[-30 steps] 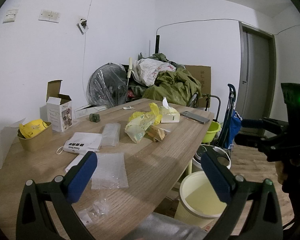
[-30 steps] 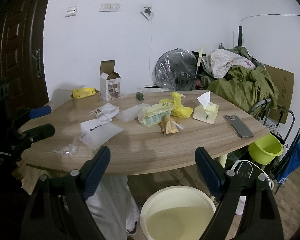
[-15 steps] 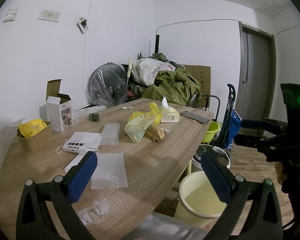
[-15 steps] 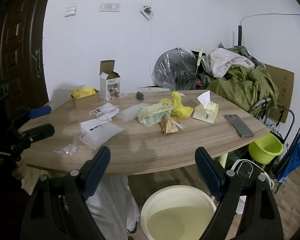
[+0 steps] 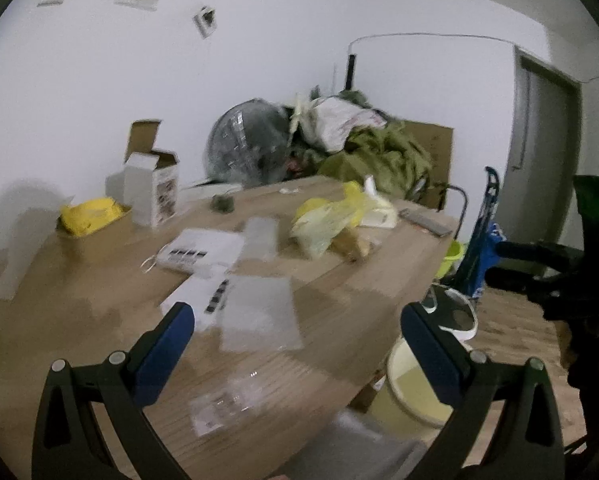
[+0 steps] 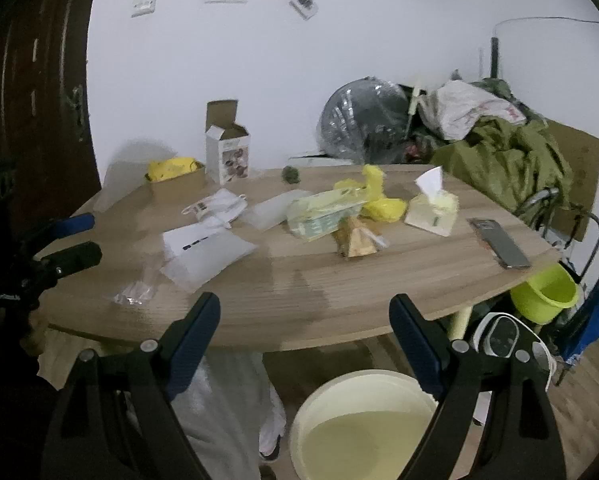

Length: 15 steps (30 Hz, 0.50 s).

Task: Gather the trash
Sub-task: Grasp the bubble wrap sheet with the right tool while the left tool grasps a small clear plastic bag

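Trash, clear plastic wrappers [image 5: 259,316] and a yellow bag [image 6: 379,204], litters the wooden table [image 6: 299,284] above the pale bin [image 6: 363,428]; our left gripper [image 5: 295,320] and right gripper [image 6: 303,316] gape empty, so we should pinch the nearest wrapper's edge low.

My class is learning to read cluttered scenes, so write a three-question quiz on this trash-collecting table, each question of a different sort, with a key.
1. True or false: the right gripper holds a wrapper.
2. Where does the pale yellow bin stand? A) on the table B) on the floor by the table's edge C) on a chair
3. What flat dark item lies right of the tissue box?

Key: 1 false, it is open and holds nothing; 2 B; 3 the phone.
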### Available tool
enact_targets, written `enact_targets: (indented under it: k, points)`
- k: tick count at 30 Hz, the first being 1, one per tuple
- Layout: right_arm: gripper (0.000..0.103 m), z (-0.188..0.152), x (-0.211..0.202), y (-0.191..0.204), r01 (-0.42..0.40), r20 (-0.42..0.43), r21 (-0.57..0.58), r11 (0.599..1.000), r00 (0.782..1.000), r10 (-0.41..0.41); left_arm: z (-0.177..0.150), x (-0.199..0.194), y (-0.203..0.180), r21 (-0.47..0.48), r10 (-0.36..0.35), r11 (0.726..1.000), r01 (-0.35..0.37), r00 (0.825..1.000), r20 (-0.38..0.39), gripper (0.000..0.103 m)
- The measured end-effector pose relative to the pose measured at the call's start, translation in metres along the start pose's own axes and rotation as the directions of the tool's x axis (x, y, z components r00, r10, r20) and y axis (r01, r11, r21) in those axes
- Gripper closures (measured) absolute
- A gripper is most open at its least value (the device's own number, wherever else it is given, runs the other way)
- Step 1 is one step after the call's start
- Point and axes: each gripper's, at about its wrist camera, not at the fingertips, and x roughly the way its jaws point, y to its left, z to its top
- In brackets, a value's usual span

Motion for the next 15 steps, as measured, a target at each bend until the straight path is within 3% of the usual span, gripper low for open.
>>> enact_targets:
  k: [8,12,15]
  points:
    - [0.018,0.01,0.048,0.014,-0.07,-0.058,-0.027,0.997,0.996,0.069,-0.022,0.023,0.037,-0.066,0.039,0.997,-0.048,0.991,-0.125,0.0]
    - [0.018,0.014,0.072,0.021,-0.104,-0.084,-0.043,0.994,0.991,0.1,-0.037,0.043,0.041,-0.05,0.047,0.997,-0.059,0.975,-0.218,0.0]
    - [0.018,0.017,0.086,0.024,-0.122,-0.097,-0.05,0.991,0.988,0.117,-0.043,0.053,0.039,-0.032,0.058,0.997,-0.067,0.97,-0.236,0.002]
